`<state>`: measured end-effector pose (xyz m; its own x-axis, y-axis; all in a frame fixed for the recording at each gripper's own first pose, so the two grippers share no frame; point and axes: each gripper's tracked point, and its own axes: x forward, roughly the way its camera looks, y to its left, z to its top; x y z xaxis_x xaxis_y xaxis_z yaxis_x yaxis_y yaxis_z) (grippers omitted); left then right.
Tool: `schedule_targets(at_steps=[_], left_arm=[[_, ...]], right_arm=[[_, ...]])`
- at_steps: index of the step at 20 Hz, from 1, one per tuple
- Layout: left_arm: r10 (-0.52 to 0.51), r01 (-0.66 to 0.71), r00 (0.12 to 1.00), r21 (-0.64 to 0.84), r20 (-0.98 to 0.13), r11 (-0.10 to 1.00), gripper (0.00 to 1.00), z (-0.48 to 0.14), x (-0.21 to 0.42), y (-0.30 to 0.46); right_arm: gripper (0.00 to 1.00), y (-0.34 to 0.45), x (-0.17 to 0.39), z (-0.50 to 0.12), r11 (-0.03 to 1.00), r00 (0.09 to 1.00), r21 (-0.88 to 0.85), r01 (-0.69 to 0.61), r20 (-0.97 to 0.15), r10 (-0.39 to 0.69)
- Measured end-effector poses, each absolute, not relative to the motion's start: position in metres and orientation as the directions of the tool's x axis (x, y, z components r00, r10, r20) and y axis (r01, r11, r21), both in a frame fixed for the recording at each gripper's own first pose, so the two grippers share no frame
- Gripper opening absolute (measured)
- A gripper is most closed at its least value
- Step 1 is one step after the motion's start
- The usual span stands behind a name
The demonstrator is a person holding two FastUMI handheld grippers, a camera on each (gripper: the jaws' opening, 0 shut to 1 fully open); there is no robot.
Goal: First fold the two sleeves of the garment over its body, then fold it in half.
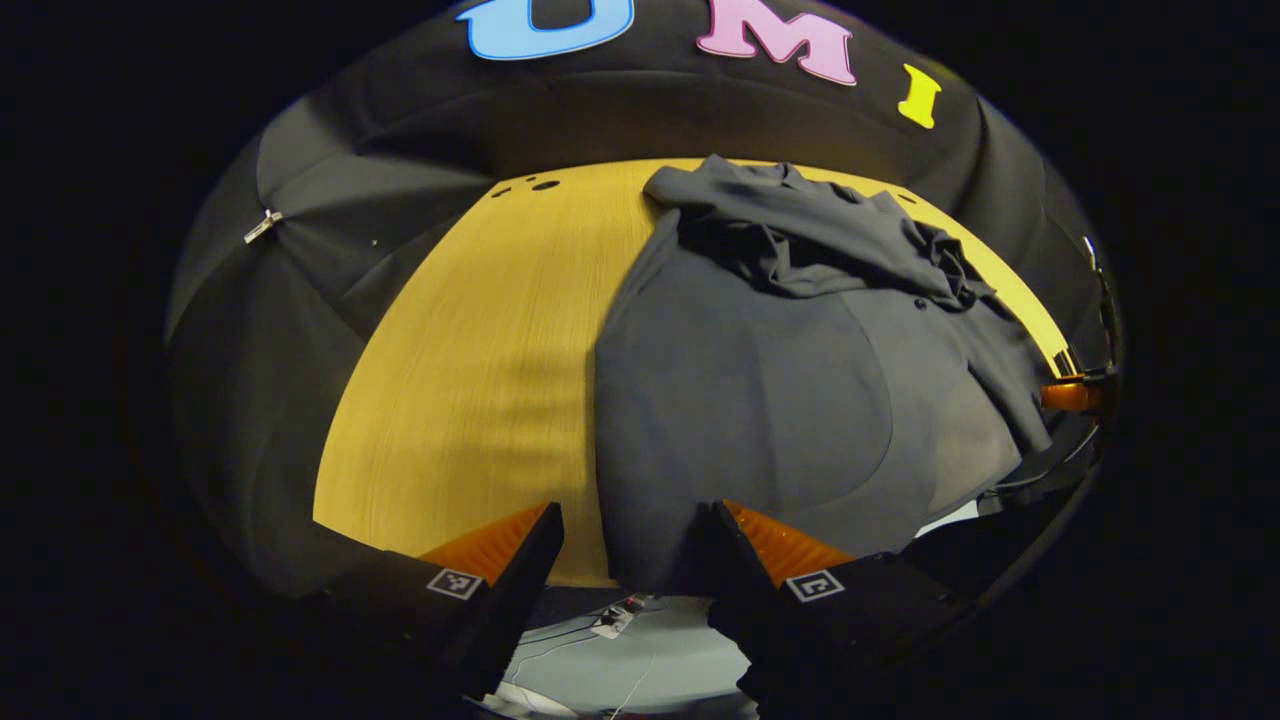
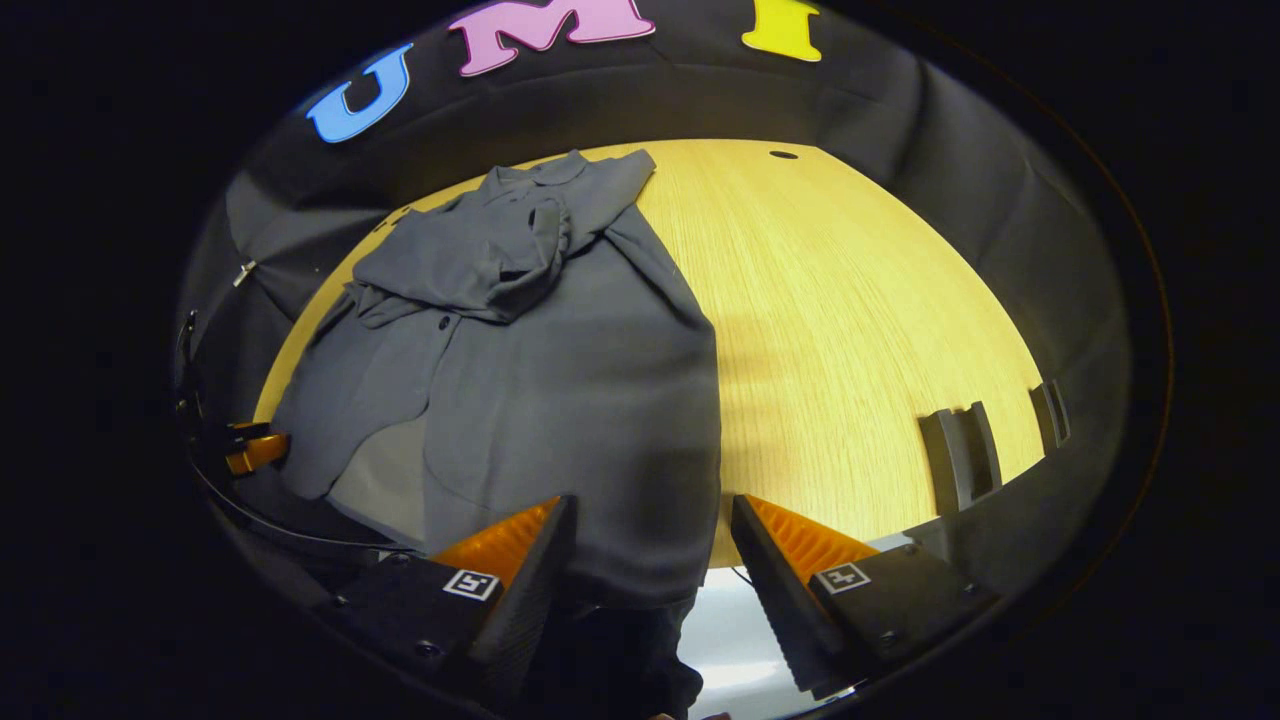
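A dark grey shirt lies flat on the yellow wooden table, collar at the far side. Both sleeves lie bunched across its upper body. My left gripper is open at the table's near edge, and the shirt's lower left corner sits between its fingers. In the right gripper view the shirt has its hem hanging over the near edge, with the sleeves crumpled near the collar. My right gripper is open around the hem's right corner. Each view catches the other gripper at the side.
Bare table stretches beside the shirt on both sides. Small holes mark the far tabletop. Two dark brackets stand on the near right edge. Grey floor with cables lies below the edge.
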<state>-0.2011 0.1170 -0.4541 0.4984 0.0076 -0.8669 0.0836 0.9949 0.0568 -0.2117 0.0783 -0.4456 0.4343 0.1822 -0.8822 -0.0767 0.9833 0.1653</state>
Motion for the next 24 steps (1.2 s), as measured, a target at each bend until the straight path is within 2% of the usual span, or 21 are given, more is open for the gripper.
schedule_targets(at_steps=[4, 5, 6, 7, 9, 10, 11, 15, 19, 24], left_arm=[[-0.018, 0.051, 0.482, 0.007, -0.876, 0.999, 0.94, -0.46, -0.199, 0.113], [-0.02, 0.049, 0.481, 0.004, -0.877, 0.999, 0.93, -0.455, -0.198, 0.112], [-0.042, 0.09, 0.463, 0.0, -0.886, 0.996, 0.9, -0.46, -0.196, 0.107], [-0.075, 0.144, 0.46, -0.01, -0.885, 0.99, 0.69, -0.461, -0.193, 0.098], [-0.081, 0.212, 0.465, 0.023, -0.881, 0.977, 0.27, -0.464, -0.179, 0.085], [-0.081, 0.236, 0.474, 0.037, -0.877, 0.971, 0.06, -0.462, -0.176, 0.085], [-0.081, 0.232, 0.47, 0.035, -0.879, 0.972, 0.06, -0.461, -0.175, 0.085], [-0.103, 0.135, 0.507, -0.04, -0.856, 0.99, 0.05, -0.435, -0.164, 0.084], [-0.131, 0.122, 0.612, -0.071, -0.78, 0.99, 0.05, -0.383, -0.13, 0.08], [-0.133, 0.083, 0.719, -0.105, -0.682, 0.991, 0.05, -0.325, -0.072, 0.077]], right_arm=[[0.97, 0.086, -0.212, -0.447, 0.984, 0.421, 0.119, -0.136, -0.892, 0.166], [0.81, 0.087, -0.212, -0.448, 0.983, 0.417, 0.124, -0.137, -0.893, 0.171], [0.85, 0.094, -0.211, -0.45, 0.977, 0.409, 0.143, -0.157, -0.891, 0.196], [0.6, 0.105, -0.209, -0.448, 0.966, 0.4, 0.177, -0.189, -0.885, 0.24], [0.1, 0.115, -0.205, -0.45, 0.952, 0.377, 0.202, -0.229, -0.883, 0.278], [0.09, 0.114, -0.203, -0.45, 0.952, 0.371, 0.203, -0.23, -0.886, 0.279], [0.06, 0.112, -0.205, -0.447, 0.954, 0.376, 0.202, -0.219, -0.885, 0.274], [0.05, 0.117, -0.189, -0.412, 0.946, 0.471, 0.285, -0.157, -0.82, 0.325], [0.06, 0.115, -0.15, -0.361, 0.919, 0.576, 0.381, -0.098, -0.732, 0.365], [0.05, 0.117, -0.083, -0.297, 0.895, 0.697, 0.432, -0.115, -0.607, 0.382]])
